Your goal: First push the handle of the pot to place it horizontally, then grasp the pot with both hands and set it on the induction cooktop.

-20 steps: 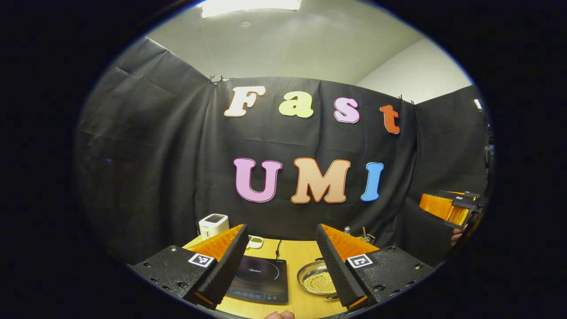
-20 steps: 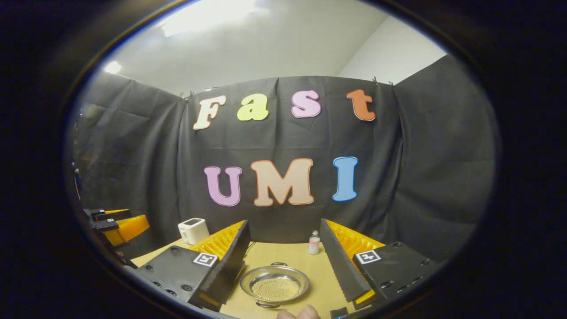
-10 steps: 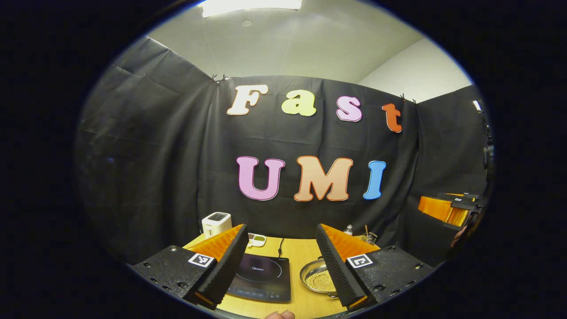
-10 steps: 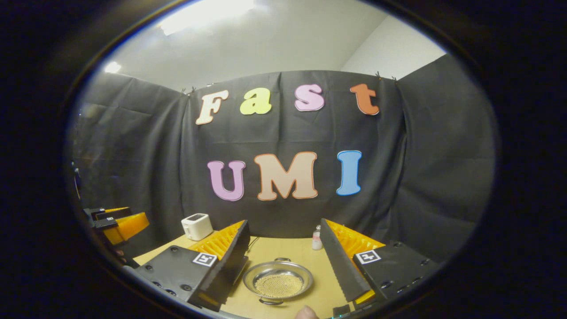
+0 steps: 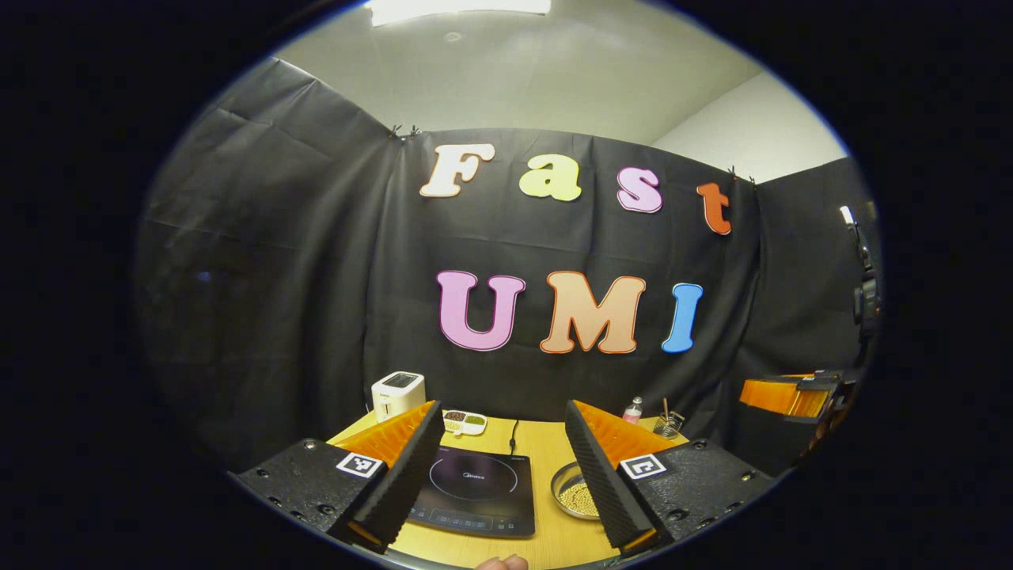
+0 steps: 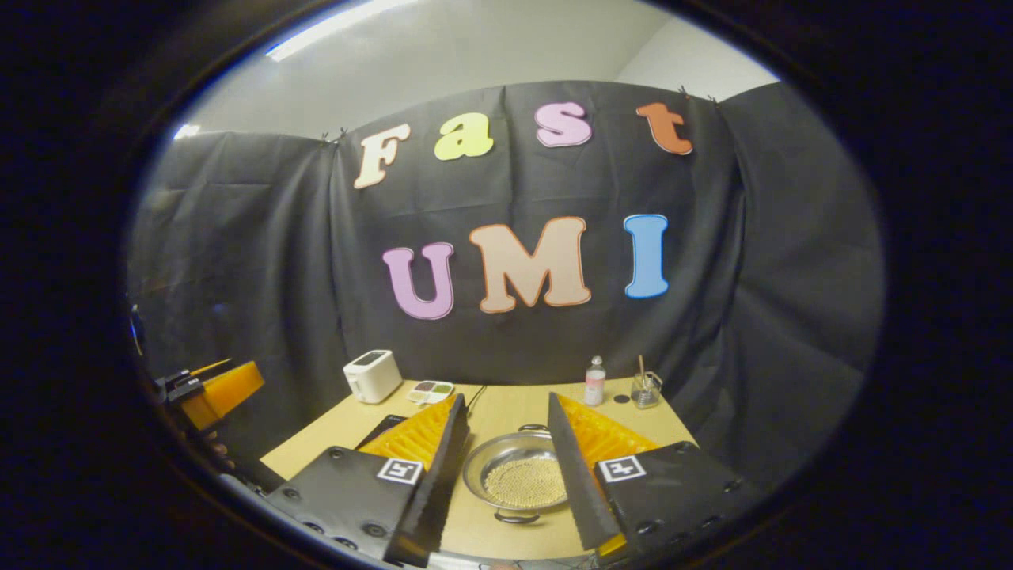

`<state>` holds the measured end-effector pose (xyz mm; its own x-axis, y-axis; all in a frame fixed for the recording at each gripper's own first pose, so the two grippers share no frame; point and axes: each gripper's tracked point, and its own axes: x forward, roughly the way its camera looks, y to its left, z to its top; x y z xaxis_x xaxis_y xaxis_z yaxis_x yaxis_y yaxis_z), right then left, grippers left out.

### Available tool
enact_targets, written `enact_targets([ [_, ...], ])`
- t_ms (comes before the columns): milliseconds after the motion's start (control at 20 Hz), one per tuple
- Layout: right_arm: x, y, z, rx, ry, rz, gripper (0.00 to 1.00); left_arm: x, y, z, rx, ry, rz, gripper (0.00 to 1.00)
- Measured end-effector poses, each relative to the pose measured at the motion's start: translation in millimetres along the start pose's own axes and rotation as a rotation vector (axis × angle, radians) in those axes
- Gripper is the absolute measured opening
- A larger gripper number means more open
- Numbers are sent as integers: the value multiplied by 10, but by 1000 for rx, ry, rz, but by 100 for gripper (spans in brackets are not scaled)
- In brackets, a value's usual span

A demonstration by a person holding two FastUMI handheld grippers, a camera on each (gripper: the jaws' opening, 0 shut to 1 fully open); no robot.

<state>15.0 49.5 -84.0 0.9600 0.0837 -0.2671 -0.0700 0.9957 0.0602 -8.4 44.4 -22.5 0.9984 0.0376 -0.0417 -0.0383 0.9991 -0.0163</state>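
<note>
- My left claw [image 5: 498, 467] is open, fingers spread wide, holding nothing, up off the table [image 5: 546, 451].
- My right claw [image 6: 506, 451] is open too and empty, also off the table.
- In the right gripper view the pot [image 6: 518, 479] sits straight ahead, framed between my fingers, flat on the table [image 6: 506, 412]. Small pale beads cover its bottom.
- One pot handle [image 6: 516, 518] points toward me and the other [image 6: 533, 429] points toward the wall, so they run front to back.
- In the left gripper view the cooktop [image 5: 475, 491] lies between my fingers. The pot [image 5: 576, 491] is just beside it on the right, partly hidden by my right-hand finger [image 5: 597, 483].
- In the right gripper view a corner of the cooktop [image 6: 381, 427] shows left of the pot, behind my left-hand finger [image 6: 431, 467].
- The cooktop's cord [image 5: 513, 435] runs off toward the wall.
- A fingertip [image 5: 498, 563] shows at the bottom edge of the left gripper view.
- Back of the table, on the left: white toaster [image 6: 372, 375] and a divided dish [image 6: 431, 390].
- On the right: small bottle [image 6: 594, 380] and a glass [image 6: 645, 389] with a stick in it.
- The other claw shows at the edge of each view: right one [image 5: 791, 396], left one [image 6: 214, 388].
</note>
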Motion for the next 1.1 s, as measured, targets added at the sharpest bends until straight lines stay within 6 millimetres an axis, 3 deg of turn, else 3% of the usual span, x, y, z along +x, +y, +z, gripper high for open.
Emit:
enact_targets([
  [50, 21, -17, -17, 3, 3, -12, 58, 7, 30, -6, 0, -1, -6, 93],
  [200, 131, -34, -91, 17, 15, -47, 24, 86, 52, -99, -1, 14, -38, 93],
  [250, 136, 57, -191, 24, 50, -21, 27, 90, 72, -146, 3, 38, -41, 89],
  [300, 185, 88, -270, 26, 75, -14, 5, 104, 129, -128, -1, 28, -38, 94],
  [400, 281, 41, -349, 27, 98, -34, 4, 127, 140, -125, -16, 25, -40, 93],
  [500, 391, 139, -616, 58, 178, -8, 7, 135, 195, -182, -26, 36, -31, 93],
  [550, 460, 169, -738, 69, 214, -1, 0, 151, 211, -205, -38, 42, -24, 94],
  [600, 520, 213, -807, 84, 246, 29, 0, 158, 228, -268, -50, 56, -16, 94],
  [650, 568, 253, -889, 85, 278, 45, 4, 175, 236, -305, -59, 70, -10, 94],
  [700, 619, 250, -926, 84, 289, 60, 0, 196, 252, -340, -64, 79, -2, 94],
  [900, 859, 182, -1141, 52, 331, 78, 0, 334, 299, -407, -44, 96, 35, 94],
  [1100, 1044, 208, -1645, 91, 448, 123, 3, 469, 232, -433, -47, 105, 73, 94],
])
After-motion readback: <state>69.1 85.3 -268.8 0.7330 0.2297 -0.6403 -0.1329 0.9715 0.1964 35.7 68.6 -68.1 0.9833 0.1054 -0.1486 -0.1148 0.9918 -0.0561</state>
